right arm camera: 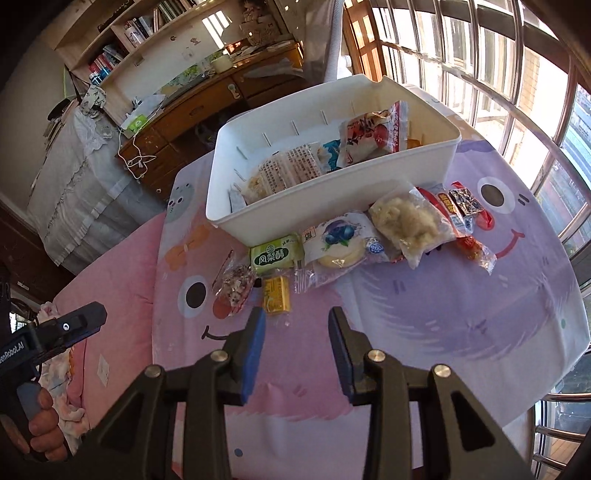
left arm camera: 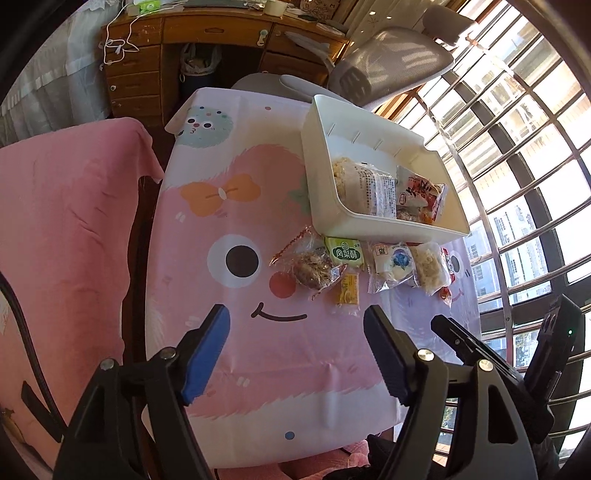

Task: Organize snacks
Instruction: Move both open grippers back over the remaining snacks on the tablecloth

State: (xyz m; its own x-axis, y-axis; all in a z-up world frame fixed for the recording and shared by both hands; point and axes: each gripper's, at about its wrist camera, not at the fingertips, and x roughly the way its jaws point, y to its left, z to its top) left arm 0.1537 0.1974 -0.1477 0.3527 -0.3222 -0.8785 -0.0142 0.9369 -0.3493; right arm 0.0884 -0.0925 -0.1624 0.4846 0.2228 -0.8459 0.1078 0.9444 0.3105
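Note:
A white plastic bin (left arm camera: 384,225) (right arm camera: 295,216) stands on the cartoon tablecloth and holds several snack packs, among them a clear rice-cake pack (left arm camera: 364,182) (right arm camera: 288,170). A row of loose snacks lies in front of it: a nut bar in clear wrap (left arm camera: 312,267) (right arm camera: 234,286), a green pineapple cake (left arm camera: 345,253) (right arm camera: 277,253), a small yellow pack (left arm camera: 349,290) (right arm camera: 275,295), a blueberry cake (left arm camera: 395,262) (right arm camera: 338,240), a puffed-rice pack (left arm camera: 430,267) (right arm camera: 410,221), and red packs (right arm camera: 461,210). My left gripper (left arm camera: 297,319) is open and empty, hovering before the snacks. My right gripper (right arm camera: 297,321) is open and empty, near the yellow pack.
The table (left arm camera: 236,354) carries a pink and purple cloth. A pink bedcover (left arm camera: 62,229) lies to the left. A wooden desk (left arm camera: 221,33) and a grey office chair (left arm camera: 391,62) stand behind. A barred window (right arm camera: 517,85) is on the right.

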